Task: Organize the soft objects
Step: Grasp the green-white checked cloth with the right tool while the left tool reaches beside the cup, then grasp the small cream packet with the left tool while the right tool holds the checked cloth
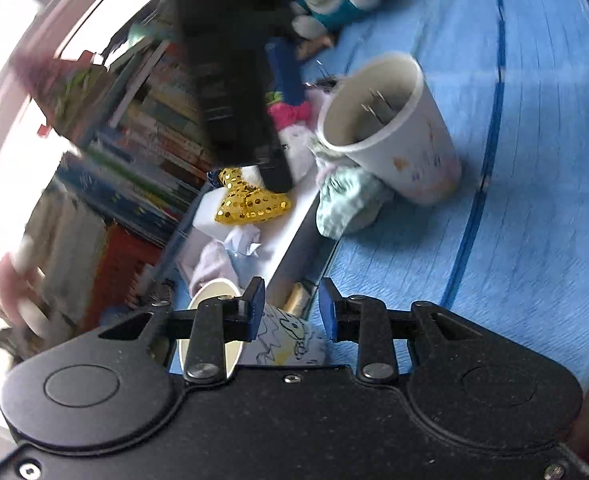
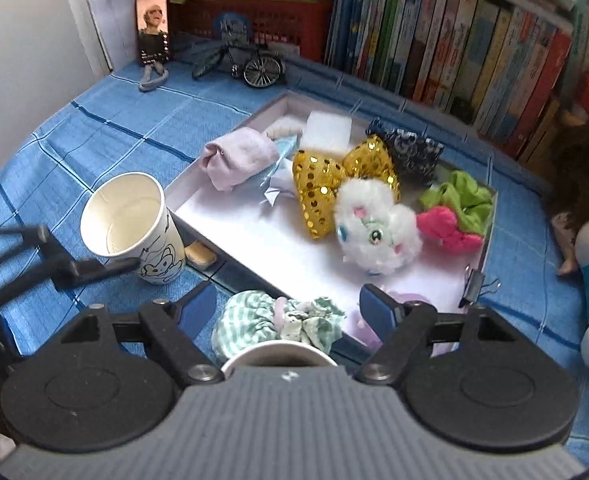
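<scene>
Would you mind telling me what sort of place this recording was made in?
Probably a home study or child's room: a row of books lines the back, plush toys fill a white tray, and a blue cloth covers the desk.

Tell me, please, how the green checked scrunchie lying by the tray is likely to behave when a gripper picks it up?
The green checked scrunchie is gathered, ruffled cloth, so it would probably squash and droop rather than hold its shape. It looks light, so it should lift easily. It lies against a paper cup, which might be nudged or tipped as the pads close.
</scene>
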A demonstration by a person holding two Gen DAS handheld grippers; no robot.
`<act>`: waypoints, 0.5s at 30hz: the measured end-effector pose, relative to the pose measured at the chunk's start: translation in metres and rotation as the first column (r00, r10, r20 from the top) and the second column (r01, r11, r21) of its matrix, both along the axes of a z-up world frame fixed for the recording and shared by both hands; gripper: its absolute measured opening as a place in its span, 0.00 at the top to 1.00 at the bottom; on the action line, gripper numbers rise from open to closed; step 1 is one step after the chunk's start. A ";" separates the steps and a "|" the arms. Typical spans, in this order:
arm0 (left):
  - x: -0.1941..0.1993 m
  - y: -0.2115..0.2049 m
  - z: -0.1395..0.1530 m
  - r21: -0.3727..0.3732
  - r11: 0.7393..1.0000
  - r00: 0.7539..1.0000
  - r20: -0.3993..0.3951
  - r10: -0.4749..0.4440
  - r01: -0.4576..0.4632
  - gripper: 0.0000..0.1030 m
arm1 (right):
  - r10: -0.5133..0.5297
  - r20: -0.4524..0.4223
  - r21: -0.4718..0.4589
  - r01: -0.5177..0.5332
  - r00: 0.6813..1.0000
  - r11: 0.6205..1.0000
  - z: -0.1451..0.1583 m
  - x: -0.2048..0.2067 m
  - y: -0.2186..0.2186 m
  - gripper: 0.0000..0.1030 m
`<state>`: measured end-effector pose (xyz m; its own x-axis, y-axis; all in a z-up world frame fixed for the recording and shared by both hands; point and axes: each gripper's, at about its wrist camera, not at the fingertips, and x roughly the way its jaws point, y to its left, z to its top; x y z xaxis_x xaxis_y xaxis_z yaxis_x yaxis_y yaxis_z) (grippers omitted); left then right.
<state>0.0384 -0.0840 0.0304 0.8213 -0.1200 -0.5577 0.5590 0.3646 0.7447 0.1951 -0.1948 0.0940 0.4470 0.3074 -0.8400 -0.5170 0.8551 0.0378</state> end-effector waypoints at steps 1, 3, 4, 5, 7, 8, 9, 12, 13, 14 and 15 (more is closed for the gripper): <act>0.000 -0.003 -0.008 0.034 0.999 0.999 0.032 -0.003 0.002 0.72 | -0.003 -0.002 0.005 0.003 1.000 1.000 0.000 0.001 0.000 0.18; 0.003 -0.009 -0.023 0.087 0.996 0.996 0.085 -0.007 0.000 0.72 | -0.005 -0.009 0.018 0.005 1.000 1.000 -0.001 0.002 0.000 0.18; 0.005 -0.010 -0.028 0.101 0.995 0.996 0.092 0.000 -0.009 0.72 | -0.007 -0.014 0.024 0.007 1.000 1.000 -0.002 0.002 -0.001 0.18; 0.008 -0.012 -0.033 0.106 0.994 0.996 0.090 0.012 -0.021 0.72 | -0.006 -0.021 0.028 0.007 1.000 1.000 -0.004 0.003 -0.001 0.19; 0.016 -0.013 -0.038 0.104 0.994 0.998 0.062 0.032 -0.038 0.72 | -0.002 -0.032 0.032 0.003 0.999 0.999 -0.006 0.003 -0.003 0.19; 0.021 -0.013 -0.039 0.095 0.994 0.998 0.040 0.044 -0.048 0.73 | 0.001 -0.034 0.030 0.000 0.999 1.000 -0.008 0.004 -0.003 0.20; 0.024 -0.013 -0.041 0.088 0.994 0.998 0.022 0.057 -0.059 0.73 | 0.000 -0.034 0.028 0.001 0.999 1.000 -0.009 0.005 -0.003 0.20; 0.036 -0.014 -0.046 0.087 0.993 0.997 0.008 0.082 -0.082 0.73 | -0.001 -0.038 0.035 0.003 0.999 0.999 -0.012 0.009 -0.004 0.20; 0.038 -0.014 -0.048 0.090 0.992 0.996 0.011 0.086 -0.087 0.73 | 0.003 -0.041 0.043 -0.001 0.999 0.999 -0.013 0.010 -0.004 0.20; 0.040 -0.014 -0.050 0.093 0.991 0.996 0.014 0.091 -0.092 0.73 | 0.007 -0.043 0.049 -0.005 0.999 0.999 -0.014 0.011 -0.004 0.20; 0.042 -0.015 -0.051 0.092 0.991 0.995 0.015 0.095 -0.096 0.73 | 0.011 -0.043 0.055 -0.009 0.999 0.998 -0.015 0.012 -0.004 0.20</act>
<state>0.0807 -0.0986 -0.0209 0.8324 0.0107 -0.5540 0.5169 0.3454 0.7833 0.2068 -0.1986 0.0788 0.4072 0.3574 -0.8405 -0.5224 0.8460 0.1066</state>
